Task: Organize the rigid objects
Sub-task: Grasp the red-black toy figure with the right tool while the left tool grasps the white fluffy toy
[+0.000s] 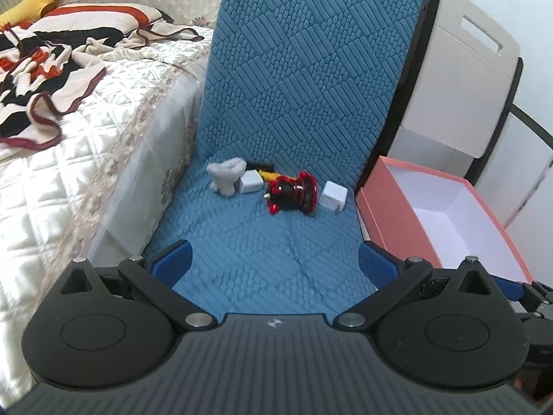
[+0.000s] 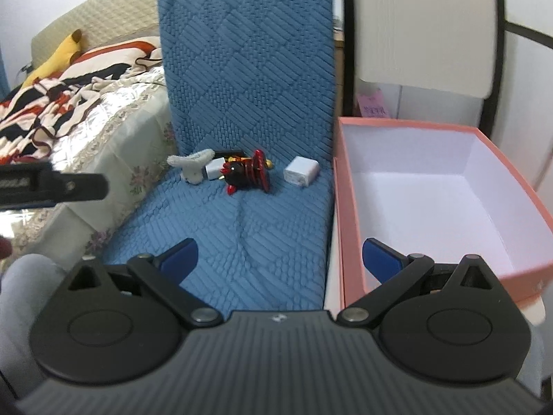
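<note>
Hovering over the blue cushion point(image 1: 276, 238), left gripper point(image 1: 274, 259) and right gripper point(image 2: 280, 259) fingers spread, empty. Red toy point(image 1: 293, 192), two white chargers point(image 1: 333, 196), gray holder point(image 1: 226, 176) at cushion's back edge; pink box point(image 2: 432, 186) beside it.

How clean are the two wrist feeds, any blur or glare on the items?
Left wrist: sharp, even light, red-and-black figurine glossy, fisheye bends the pink box. Right wrist: softer, white charger readable, left edge and the bed smeared.

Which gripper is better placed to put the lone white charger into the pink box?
Probably the right gripper: open, with the white charger beside the pink box on its side.
</note>
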`<state>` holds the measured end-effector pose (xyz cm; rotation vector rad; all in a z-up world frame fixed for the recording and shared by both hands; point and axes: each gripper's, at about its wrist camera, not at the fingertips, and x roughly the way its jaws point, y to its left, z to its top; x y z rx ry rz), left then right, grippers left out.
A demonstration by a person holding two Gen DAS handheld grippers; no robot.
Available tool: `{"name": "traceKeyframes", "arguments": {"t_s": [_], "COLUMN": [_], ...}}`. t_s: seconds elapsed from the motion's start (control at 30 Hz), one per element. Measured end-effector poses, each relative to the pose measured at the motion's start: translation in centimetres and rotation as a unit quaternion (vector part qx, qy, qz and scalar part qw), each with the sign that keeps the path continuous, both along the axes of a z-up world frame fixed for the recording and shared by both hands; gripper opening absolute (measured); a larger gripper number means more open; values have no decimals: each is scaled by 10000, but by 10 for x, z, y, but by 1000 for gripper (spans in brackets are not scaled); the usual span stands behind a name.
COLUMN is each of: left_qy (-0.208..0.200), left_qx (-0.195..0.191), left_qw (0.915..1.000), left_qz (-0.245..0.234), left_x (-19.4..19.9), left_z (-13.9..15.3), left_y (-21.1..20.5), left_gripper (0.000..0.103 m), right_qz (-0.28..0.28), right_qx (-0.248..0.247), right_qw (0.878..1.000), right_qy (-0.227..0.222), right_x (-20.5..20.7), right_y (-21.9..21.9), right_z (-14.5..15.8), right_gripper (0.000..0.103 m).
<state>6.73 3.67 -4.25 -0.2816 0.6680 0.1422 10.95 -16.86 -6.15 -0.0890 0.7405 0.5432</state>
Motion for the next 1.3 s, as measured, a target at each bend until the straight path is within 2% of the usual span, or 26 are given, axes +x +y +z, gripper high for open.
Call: {"name": "traceKeyframes", "arguments": {"t_s": [0.17,0.33,0.43,0.5,0.77,1.1,1.3], "left_qy": [53,35,-17,-40,216,572,764], "left_qx": [3,45,-72,-197,-350,-232,-24], "left_qw": [9999,9998,9998,9997,9991,9979,9970], "left_qz": [144,204,179,158,135,218,119], "left_x": [41,68,87,101,151,221,254], "left_z": [-19,-33,-45,-56,-88,-111,-125], "left_y": [14,26,36,45,72,91,102], "left_gripper": [103,103,103,103,103,103,102], "right_qz": [452,769,949,1112,1777,2281,2593], "right_qx": [177,121,70,152,-396,-926,-1491], "right_qw": [9986,9964,9945,9931,9819,9660,9445], "right_qy": [-230,-338,-448,-347,-530,-796,-1358], "right_x": [17,37,48,58,82,119,131], "right_y": [20,46,63,76,122,171,198], "right_z": [-8,-15,-20,-24,-55,-85,-110], "right_gripper": [103,103,103,103,103,101,101]}}
